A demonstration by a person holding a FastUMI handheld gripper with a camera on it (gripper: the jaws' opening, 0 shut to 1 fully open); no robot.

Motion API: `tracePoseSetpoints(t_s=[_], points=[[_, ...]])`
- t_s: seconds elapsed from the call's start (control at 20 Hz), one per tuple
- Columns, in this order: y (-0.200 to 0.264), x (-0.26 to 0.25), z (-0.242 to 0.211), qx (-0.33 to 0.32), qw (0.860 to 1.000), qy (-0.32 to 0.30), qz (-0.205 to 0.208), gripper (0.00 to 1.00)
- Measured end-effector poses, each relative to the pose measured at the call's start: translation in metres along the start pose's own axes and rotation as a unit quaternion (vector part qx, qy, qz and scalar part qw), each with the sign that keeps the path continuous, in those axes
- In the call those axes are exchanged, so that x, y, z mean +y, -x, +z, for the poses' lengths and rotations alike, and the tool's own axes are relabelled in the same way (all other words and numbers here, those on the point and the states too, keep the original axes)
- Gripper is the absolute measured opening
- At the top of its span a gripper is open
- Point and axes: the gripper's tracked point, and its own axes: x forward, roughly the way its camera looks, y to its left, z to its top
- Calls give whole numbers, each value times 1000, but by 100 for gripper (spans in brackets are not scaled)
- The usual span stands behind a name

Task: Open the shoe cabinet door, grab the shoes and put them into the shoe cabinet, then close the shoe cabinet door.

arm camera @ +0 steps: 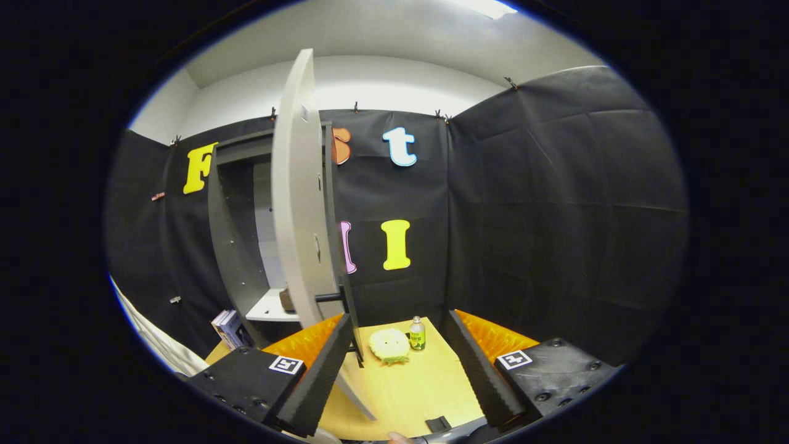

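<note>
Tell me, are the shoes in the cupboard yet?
Door first: the cabinet door already stands open. The gripper is open and holds nothing, its fingers apart near the door's edge. I can't spot the shoes for sure. Left to do: grab them, put them inside, close the door.

Light's coming down from a ceiling fixture (487,6) and blowing out up there. My fisheye's bending the cabinet door (299,185) badly, the dark cloth's staying dim, everything's looking reasonably sharp.
</note>
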Motion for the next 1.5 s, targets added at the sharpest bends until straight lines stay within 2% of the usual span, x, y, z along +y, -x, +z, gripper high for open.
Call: tracePoseSetpoints(t_s=[0.3,0.6,1.0,1.5], points=[[-65,-8,-7,6,998,3,60,98],[-97,6,-13,18,994,-3,107,98],[-101,15,-14,14,994,-5,105,98],[-74,108,-26,20,993,-1,113,98]])
